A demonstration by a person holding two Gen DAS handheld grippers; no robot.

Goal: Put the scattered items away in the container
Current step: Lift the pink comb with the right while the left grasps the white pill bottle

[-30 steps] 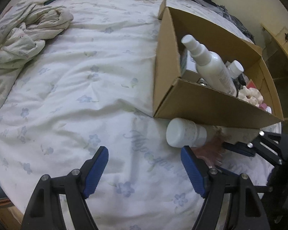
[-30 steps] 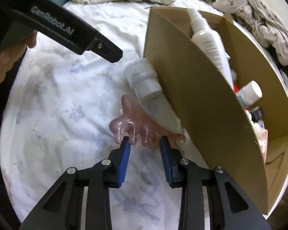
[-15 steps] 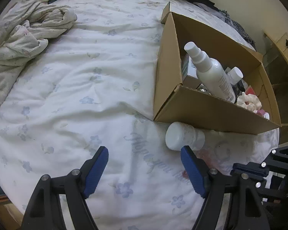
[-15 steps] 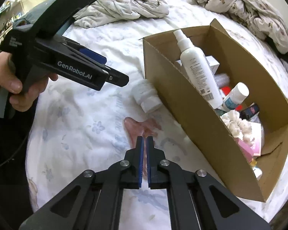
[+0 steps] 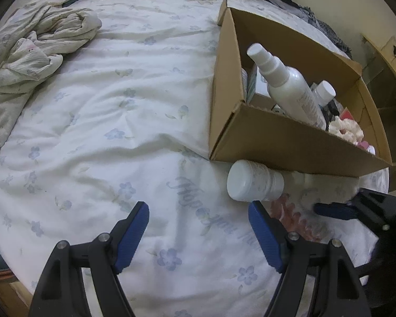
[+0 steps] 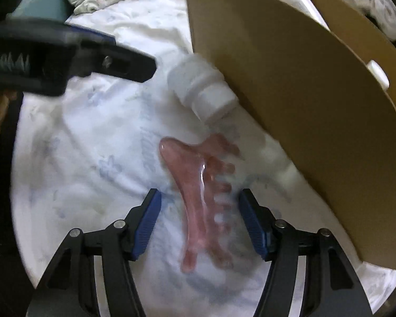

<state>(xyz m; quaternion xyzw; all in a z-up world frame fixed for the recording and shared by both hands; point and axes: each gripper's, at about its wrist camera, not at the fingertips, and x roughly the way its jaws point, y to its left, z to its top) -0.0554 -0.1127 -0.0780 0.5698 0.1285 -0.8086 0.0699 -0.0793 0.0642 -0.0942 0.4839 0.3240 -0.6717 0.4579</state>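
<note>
Pink comb-shaped massager point(image 6: 198, 192): flat on the floral bedsheet point(image 5: 118, 132), just beside the cardboard box point(image 5: 290, 142), lying between the right gripper point(image 6: 200, 219) pads. Jaws opening; pads appear clear of it, though the frame is blurred. White jar point(image 5: 253, 185): on its side against the box's outer wall. Box contents: white spray bottle point(image 5: 287, 89), small capped bottle point(image 5: 323, 92), cream scrunchie point(image 5: 345, 130). Left gripper point(image 5: 198, 227): fingers wide apart, empty, over bare sheet.

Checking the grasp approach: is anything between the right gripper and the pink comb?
Nothing visible. The pink comb lies flat on the bedsheet between the right gripper's opening jaws, untouched. The white jar lies beyond it.
</note>
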